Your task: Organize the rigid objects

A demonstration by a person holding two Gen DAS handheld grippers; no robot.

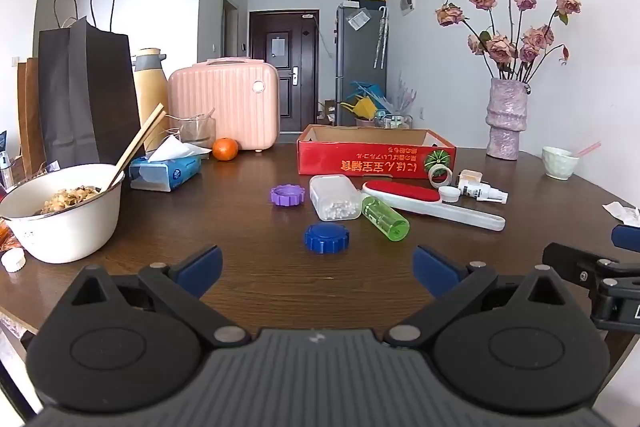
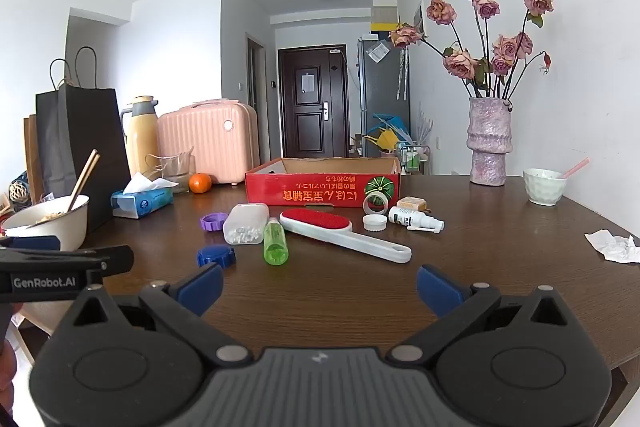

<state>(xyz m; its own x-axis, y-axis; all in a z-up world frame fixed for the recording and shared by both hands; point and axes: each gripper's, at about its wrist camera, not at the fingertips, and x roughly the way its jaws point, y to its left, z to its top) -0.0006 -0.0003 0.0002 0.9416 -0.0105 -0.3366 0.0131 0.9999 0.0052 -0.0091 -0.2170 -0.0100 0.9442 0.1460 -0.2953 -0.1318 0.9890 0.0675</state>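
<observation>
The left gripper (image 1: 316,265) is held low at the near edge, tilted slightly downward and aimed toward the far side. Its blue-padded fingers (image 1: 199,269) are spread wide, and nothing is held between them. The right gripper (image 2: 319,285) is carried beside it in the same pose, also angled a little downward, with its blue fingers (image 2: 200,286) set fully apart and nothing gripped. Part of the right gripper is seen at the right edge of the left wrist view, and the left gripper's black side is seen at the left edge of the right wrist view, so the two are held close together, side by side.
</observation>
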